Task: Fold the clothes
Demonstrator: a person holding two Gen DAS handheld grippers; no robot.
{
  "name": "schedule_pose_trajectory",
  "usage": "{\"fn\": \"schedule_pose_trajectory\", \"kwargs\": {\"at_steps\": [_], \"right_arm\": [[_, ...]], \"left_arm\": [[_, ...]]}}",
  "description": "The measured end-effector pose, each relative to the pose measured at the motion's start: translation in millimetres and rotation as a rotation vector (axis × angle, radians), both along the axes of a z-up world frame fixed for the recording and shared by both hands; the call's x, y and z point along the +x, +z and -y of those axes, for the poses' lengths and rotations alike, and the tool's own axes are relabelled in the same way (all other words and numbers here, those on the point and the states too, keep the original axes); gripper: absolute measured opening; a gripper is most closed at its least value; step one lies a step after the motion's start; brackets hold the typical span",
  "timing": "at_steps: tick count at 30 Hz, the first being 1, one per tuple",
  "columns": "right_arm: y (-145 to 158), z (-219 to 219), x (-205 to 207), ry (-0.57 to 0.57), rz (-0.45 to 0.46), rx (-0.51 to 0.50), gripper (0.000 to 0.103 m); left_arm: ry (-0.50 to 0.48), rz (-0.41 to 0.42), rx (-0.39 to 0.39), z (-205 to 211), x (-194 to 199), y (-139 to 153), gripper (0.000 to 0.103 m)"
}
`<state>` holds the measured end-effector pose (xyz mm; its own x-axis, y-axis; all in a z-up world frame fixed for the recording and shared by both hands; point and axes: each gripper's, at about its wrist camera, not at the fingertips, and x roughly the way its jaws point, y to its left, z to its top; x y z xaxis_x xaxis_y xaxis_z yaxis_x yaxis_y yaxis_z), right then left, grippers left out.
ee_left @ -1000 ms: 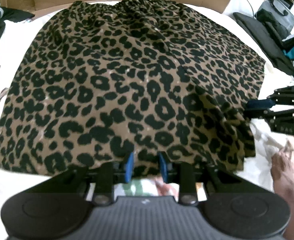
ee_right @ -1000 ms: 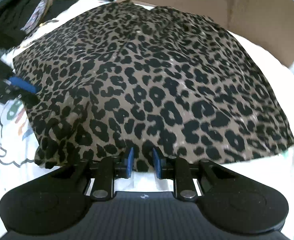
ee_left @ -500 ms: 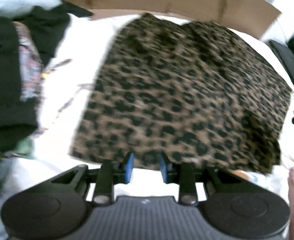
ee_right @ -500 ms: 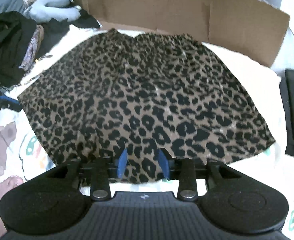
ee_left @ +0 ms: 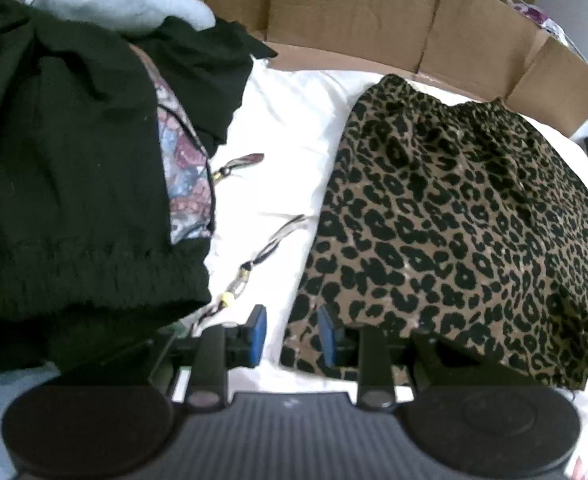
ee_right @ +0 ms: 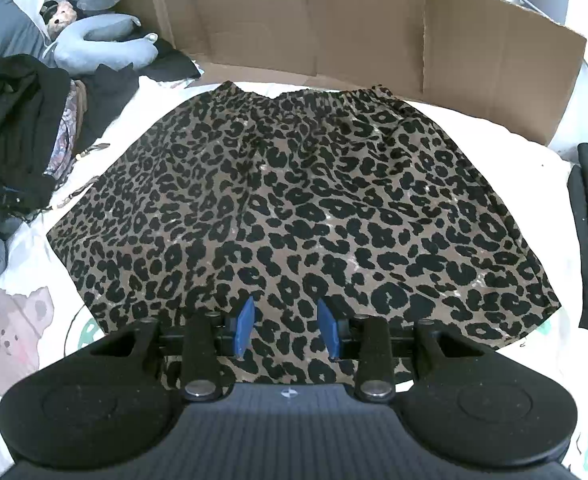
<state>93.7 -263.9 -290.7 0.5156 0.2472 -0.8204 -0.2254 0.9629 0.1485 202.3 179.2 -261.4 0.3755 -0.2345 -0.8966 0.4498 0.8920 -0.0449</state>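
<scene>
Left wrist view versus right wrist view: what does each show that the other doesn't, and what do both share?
Only the left wrist view shows its own open left gripper at the leopard skirt's left hem corner, and the beaded cord up close.

Only the right wrist view shows the open right gripper over the hem's middle, the whole skirt spread flat, the gray neck pillow and the bear print on the sheet.

Both show the skirt, the black clothes pile and the cardboard behind.

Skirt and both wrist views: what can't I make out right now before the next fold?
- Skirt near hem: right view, gripper body covers it.
- Skirt's right edge: left view, cut off by the frame.
- Left gripper: not visible in right view.
- Black pile: garment count unclear, overlapping.
</scene>
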Motion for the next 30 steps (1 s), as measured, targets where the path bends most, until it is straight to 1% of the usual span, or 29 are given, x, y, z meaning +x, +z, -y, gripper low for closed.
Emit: {"fn": "schedule_pose_trajectory", "kwargs": {"at_steps": [2,7,12,16,21,23,30], "right_arm": [[-2,-1,1,-0.008,-0.009,0.001,0.042],[-13,-8,-2,-0.007,-0.022,-0.011,0.042],[-24,-15,-7,-0.002,-0.04,-0.01,0.042],[-30,-20,-9,0.018,-0.058,-0.011,0.042],[-31,-26,-8,0.035,-0.056,-0.018,0.042],[-30,-27,-8,0.042,-0.051,-0.024,0.042],[-30,-24,-8,0.035,-0.052,-0.022,0.042]], "left_arm": [[-0.002,-0.012,-0.008,-2,0,-6,0.03],[-0.005,-0.057,-0.013,-2,1,-32,0.031],[-0.002,-0.087,0.0,-8,-1,-53,0.031],[0.01,-0.092,-0.017,-15,0,-57,0.03],[0.022,-0.087,-0.029,-15,0,-59,0.029],[0.027,-0.08,-0.049,-14,1,-58,0.029],[0.03,-0.067,-0.05,-8,4,-67,0.03]]}}
